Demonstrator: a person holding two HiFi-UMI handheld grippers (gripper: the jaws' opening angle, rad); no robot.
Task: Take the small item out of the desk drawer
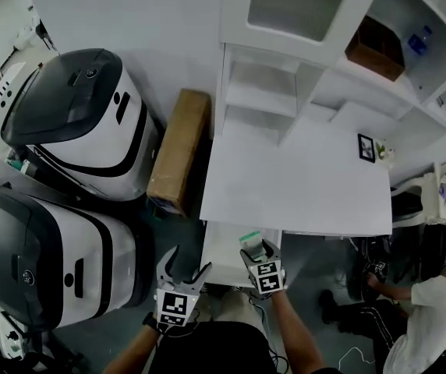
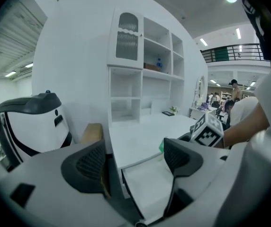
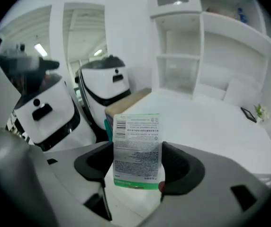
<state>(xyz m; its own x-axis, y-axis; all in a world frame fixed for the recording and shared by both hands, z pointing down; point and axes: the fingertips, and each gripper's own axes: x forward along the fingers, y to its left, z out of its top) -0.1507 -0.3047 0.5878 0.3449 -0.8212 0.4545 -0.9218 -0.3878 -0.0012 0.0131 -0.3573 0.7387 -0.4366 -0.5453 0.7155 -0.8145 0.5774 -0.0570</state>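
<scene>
1. Small flat white packet with a green lower edge and a printed label (image 3: 138,150) stands upright in the right tongs (image 3: 138,165), which are clamped on its two sides; nothing else is between them.
2. From the head view the packet (image 1: 251,242) hangs at the front edge of the white worktop (image 1: 301,185), over the pulled-out white drawer (image 1: 224,262); it looks lifted clear of the drawer's floor, though whether it has passed fully outside the drawer's outline I cannot tell.
3. Left tongs (image 2: 133,162) stand apart with nothing between them; they hover just beside the drawer's left front corner, near the right tongs (image 1: 260,254).
4. Done, as I judge it: the drawer is open and the packet is gripped and raised.
5. Left, as I judge it: carry the packet away from the drawer and set it somewhere, most likely on the worktop; the open drawer's bare floor (image 2: 149,186) shows no other item.
</scene>
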